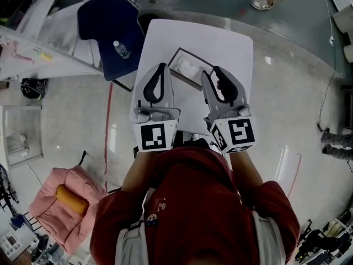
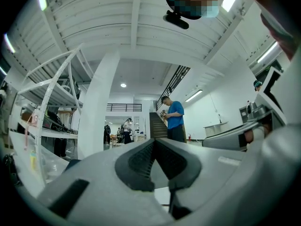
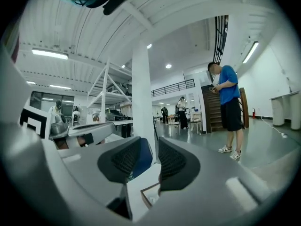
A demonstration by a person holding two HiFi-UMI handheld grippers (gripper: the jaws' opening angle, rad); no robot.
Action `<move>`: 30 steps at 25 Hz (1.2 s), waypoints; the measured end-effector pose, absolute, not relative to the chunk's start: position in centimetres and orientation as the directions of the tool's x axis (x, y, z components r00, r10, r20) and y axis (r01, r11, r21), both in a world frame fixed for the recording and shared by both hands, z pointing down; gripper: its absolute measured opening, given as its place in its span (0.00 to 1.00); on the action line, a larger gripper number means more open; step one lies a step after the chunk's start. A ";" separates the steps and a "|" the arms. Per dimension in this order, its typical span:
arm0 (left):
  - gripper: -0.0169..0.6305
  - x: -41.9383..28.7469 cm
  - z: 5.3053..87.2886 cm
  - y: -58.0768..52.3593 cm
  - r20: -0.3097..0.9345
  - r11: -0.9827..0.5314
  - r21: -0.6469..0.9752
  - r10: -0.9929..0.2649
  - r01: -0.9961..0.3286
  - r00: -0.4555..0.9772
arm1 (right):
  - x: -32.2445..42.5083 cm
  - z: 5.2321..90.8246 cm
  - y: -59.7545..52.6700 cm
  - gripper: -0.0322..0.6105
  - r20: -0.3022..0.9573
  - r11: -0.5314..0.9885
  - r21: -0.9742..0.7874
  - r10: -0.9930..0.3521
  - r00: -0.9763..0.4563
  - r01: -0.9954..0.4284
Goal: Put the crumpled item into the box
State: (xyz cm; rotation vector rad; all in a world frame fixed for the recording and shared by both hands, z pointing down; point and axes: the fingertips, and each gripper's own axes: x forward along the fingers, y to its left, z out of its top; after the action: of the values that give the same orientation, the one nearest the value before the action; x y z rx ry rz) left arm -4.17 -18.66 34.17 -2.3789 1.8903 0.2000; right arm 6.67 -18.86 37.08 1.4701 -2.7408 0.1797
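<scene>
A shallow dark-rimmed box (image 1: 177, 58) lies on the white table (image 1: 226, 46), and the white crumpled item (image 1: 187, 69) rests inside it. Both grippers are held up at the table's near side, pointing outward, with the box between their tips. My left gripper (image 1: 162, 66) (image 2: 154, 141) is shut, its pads meeting at the tips with nothing held. The jaws of my right gripper (image 1: 209, 72) (image 3: 155, 147) stand a narrow gap apart and are empty. In the right gripper view a corner of the box (image 3: 146, 191) shows below the jaws.
A dark blue chair (image 1: 107, 24) with a small bottle (image 1: 121, 49) on it stands left of the table. A pink bag (image 1: 58, 195) with an orange roll lies on the floor at lower left. A person in a blue shirt (image 3: 228, 95) stands beyond the table, near a white pillar (image 3: 142, 93).
</scene>
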 end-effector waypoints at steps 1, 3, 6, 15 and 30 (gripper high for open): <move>0.03 -4.0 34.0 -18.6 -0.164 -0.226 0.008 -0.961 -0.974 0.222 | 6.9 36.6 -18.7 0.24 0.063 0.542 -0.092 -0.834 -0.548 -0.835; 0.03 -3.7 33.7 -18.5 -0.160 -0.229 0.013 -0.961 -0.973 0.224 | 7.2 35.4 -18.4 0.24 0.035 0.536 -0.096 -0.840 -0.541 -0.839; 0.03 -3.4 33.4 -18.4 -0.155 -0.233 0.007 -0.961 -0.972 0.229 | 7.4 33.9 -17.9 0.24 -0.013 0.513 -0.068 -0.858 -0.513 -0.856; 0.03 -2.4 32.5 -18.6 -0.166 -0.245 0.001 -0.956 -0.969 0.242 | 8.4 33.4 -18.5 0.23 -0.059 0.452 0.004 -0.890 -0.451 -0.892; 0.03 -2.0 32.9 -19.9 -0.153 -0.251 0.014 -0.957 -0.968 0.246 | 8.5 34.2 -19.9 0.07 -0.022 0.471 0.013 -0.882 -0.471 -0.882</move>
State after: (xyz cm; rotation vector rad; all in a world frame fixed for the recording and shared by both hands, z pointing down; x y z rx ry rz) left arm -2.03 -19.88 32.90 -2.4124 1.8693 0.1983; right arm 8.45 -19.85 34.21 1.6214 -2.7041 -0.0356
